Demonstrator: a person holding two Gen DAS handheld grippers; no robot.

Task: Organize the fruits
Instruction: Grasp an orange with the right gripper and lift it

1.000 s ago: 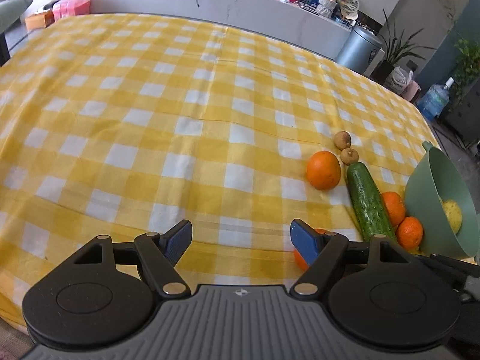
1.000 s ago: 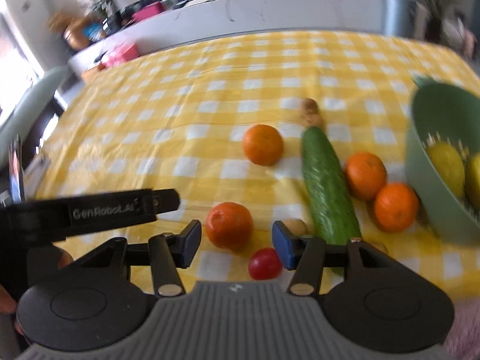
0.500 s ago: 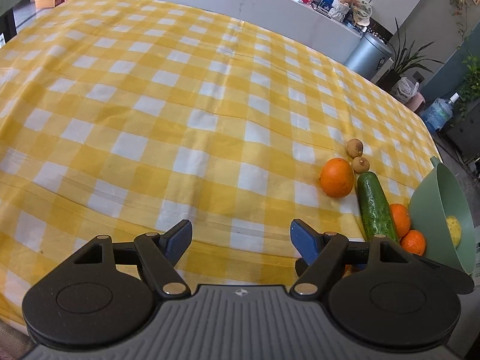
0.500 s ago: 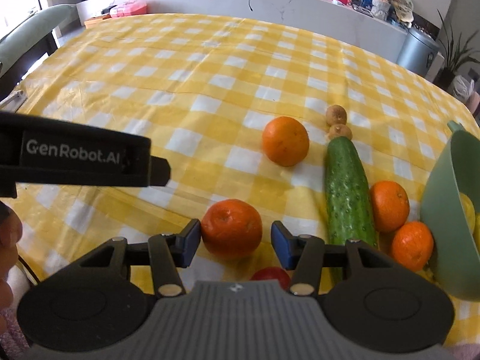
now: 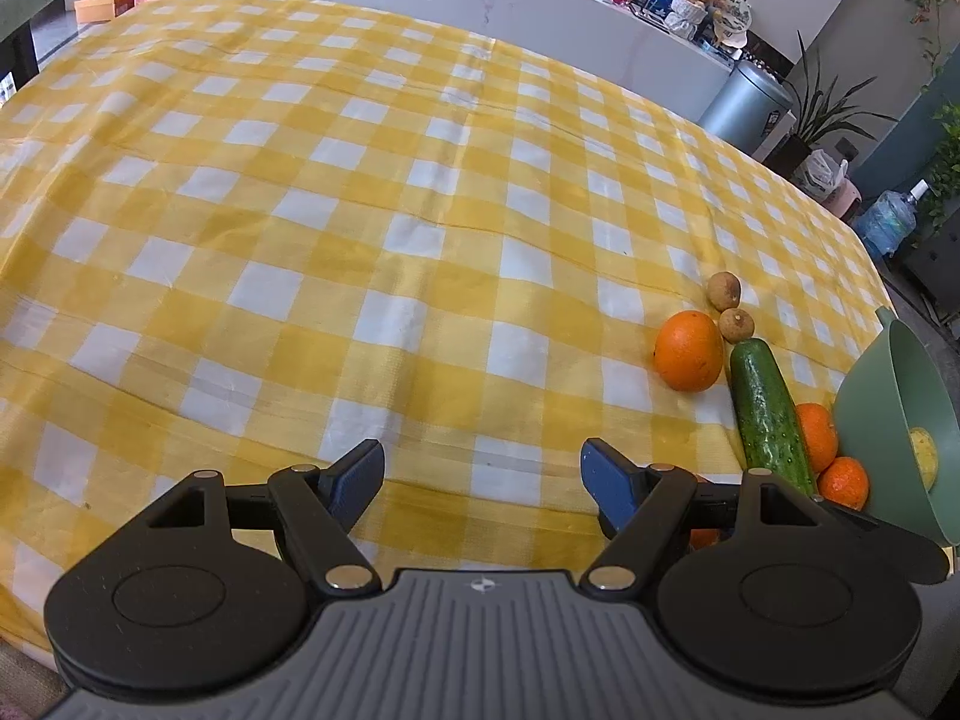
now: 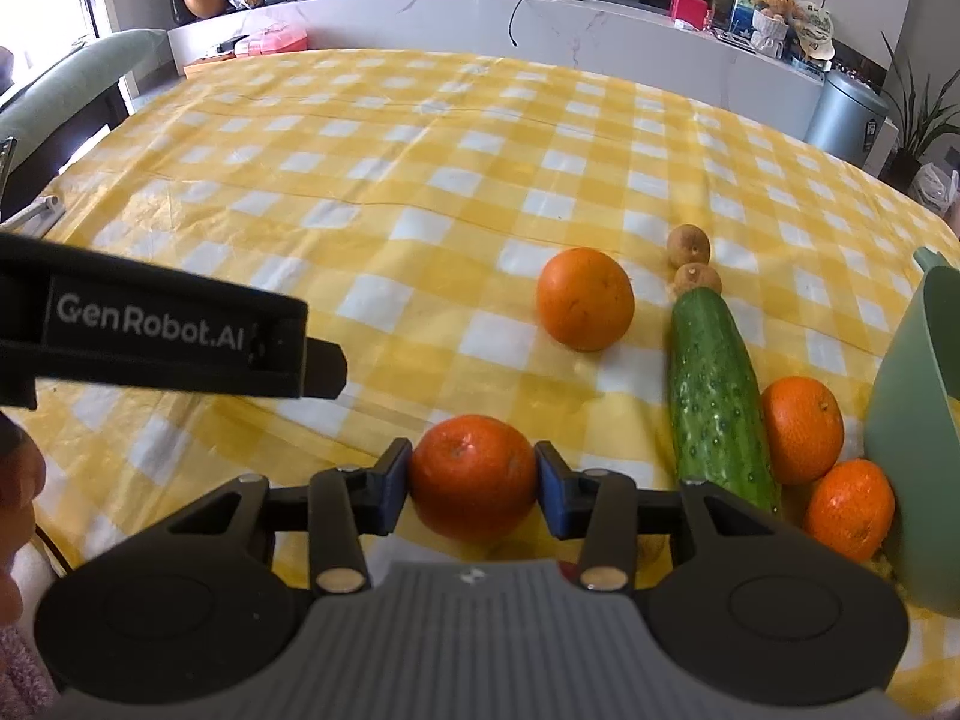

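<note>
From the left wrist, the left gripper [image 5: 482, 476] hangs wide open and empty over the checked tablecloth [image 5: 360, 228], left of the cucumber [image 5: 768, 420]. From the right wrist, the right gripper [image 6: 474, 480] has both pads pressed against a tangerine [image 6: 474, 474], left of the cucumber [image 6: 717, 402]; the green bowl [image 6: 918, 450] stands to that cucumber's right.

The right hand-held gripper [image 6: 474, 480] clamps a round orange mandarin [image 6: 473, 475] at the near edge, left of a long green cucumber [image 6: 714, 396].
</note>
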